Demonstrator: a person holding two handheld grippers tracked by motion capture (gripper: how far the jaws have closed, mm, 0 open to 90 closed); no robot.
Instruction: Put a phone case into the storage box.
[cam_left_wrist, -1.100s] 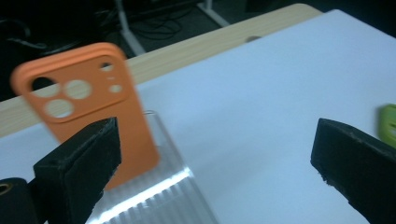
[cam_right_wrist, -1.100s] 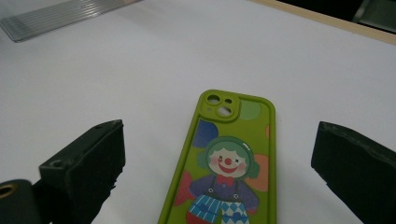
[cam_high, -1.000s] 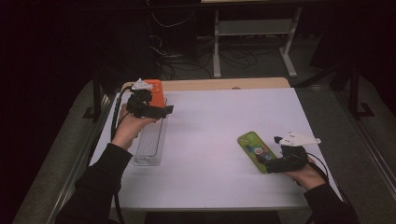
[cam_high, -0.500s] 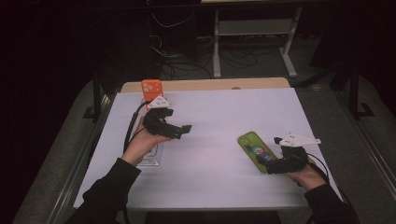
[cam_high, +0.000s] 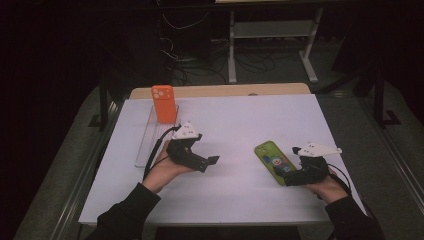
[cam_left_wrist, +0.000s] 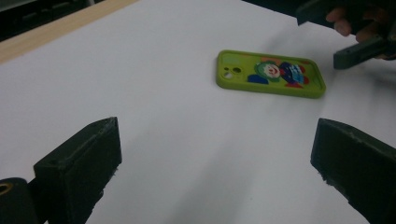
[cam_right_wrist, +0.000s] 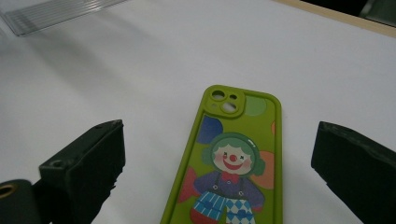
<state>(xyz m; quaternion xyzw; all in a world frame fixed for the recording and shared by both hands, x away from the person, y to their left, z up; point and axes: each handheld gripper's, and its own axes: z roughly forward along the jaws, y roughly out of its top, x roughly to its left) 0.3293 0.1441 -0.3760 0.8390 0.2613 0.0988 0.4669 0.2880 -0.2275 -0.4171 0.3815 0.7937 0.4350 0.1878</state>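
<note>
A green phone case (cam_high: 272, 160) with a cartoon clown lies flat, back up, on the white table at the right. My right gripper (cam_high: 281, 176) sits at its near end, open, and in the right gripper view the green case (cam_right_wrist: 229, 158) lies between the wide-apart jaws of the right gripper (cam_right_wrist: 218, 161). An orange phone case (cam_high: 163, 103) stands upright at the far end of a clear ribbed rack (cam_high: 148, 142) on the left. My left gripper (cam_high: 209, 162) is near the table's middle, open and holding nothing, and points at the green case (cam_left_wrist: 271, 73).
The white table top (cam_high: 235, 120) has a wooden strip (cam_high: 225, 90) along its far edge. Dark floor, cables and a metal stand lie beyond it. The rack's end (cam_right_wrist: 56, 14) is visible at the upper left of the right gripper view.
My left gripper let go of the orange case, left it standing in the rack, and moved nearer and rightward toward the table's middle. The right gripper and green case stayed still.
</note>
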